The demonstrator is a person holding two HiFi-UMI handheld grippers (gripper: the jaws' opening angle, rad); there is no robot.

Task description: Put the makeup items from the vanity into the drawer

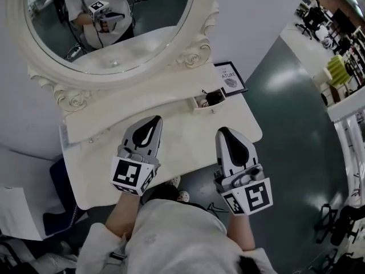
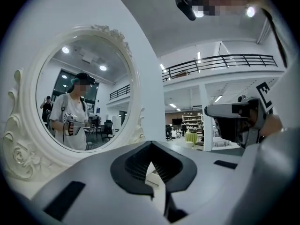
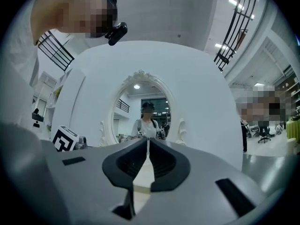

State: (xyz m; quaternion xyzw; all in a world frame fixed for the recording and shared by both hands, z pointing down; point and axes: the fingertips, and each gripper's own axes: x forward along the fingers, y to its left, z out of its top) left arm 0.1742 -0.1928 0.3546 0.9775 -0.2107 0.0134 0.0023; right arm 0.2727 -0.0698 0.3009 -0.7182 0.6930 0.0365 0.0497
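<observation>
Here left gripper and right gripper hold fingers together, empty; the framed card shows unreadable print.

Left claw and right claw are grey with black pads and black-and-white marker cubes.

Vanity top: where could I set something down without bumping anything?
Bare patches: the left end of the vanity top, beside the left tongs, and the strip between it and the right tongs. Crowded: the right rear corner, with the open drawer and framed card.
</observation>
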